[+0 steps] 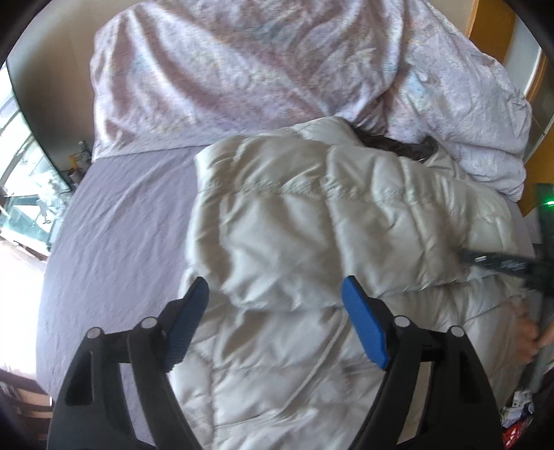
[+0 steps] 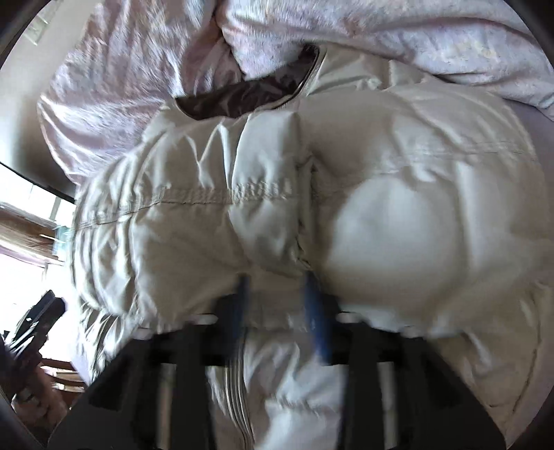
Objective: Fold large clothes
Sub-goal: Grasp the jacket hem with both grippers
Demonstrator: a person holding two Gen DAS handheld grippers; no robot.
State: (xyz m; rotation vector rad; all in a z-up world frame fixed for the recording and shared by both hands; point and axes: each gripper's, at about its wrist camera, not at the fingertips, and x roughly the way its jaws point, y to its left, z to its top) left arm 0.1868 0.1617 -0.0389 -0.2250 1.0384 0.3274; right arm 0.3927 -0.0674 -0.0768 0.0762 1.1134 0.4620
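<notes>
A pale grey-beige quilted puffer jacket (image 1: 311,242) lies spread on a bed covered with a lilac fitted sheet (image 1: 114,228). Its dark brown inner lining (image 1: 394,145) shows at the collar end, which points toward a crumpled, pale pink-and-lavender patterned duvet (image 1: 242,69) heaped at the far side of the bed. The jacket takes up the middle and right of the mattress in the left wrist view, with bare sheet to its left.

The left gripper (image 1: 277,311), black-framed with blue finger pads (image 1: 363,329), hovers over the near part of the jacket with its jaws spread wide. Nothing sits between the pads (only puffy fabric lies below them).

The right gripper (image 2: 277,304) is seen in its own camera with motion blur. Its two blue pads (image 2: 313,311) stand close together, and a bunched ridge of the jacket's (image 2: 242,207) fabric is pinched between them, near the jacket's hem edge where a zip line (image 2: 235,380) runs down. From the left wrist view, the right gripper's dark finger (image 1: 498,263) reaches in from the right edge onto the jacket, and part of the person's right hand (image 1: 526,335) shows beside it, wrapped around the handle.

In the right wrist view the brown lining (image 2: 242,97) opens at the top of the jacket, just touching the duvet (image 2: 381,34). At the far left of that view the left gripper (image 2: 41,318) appears as a dark shape against a bright window, too backlit to read further. A wooden headboard or frame (image 1: 491,31) edges the top right corner behind the duvet.
</notes>
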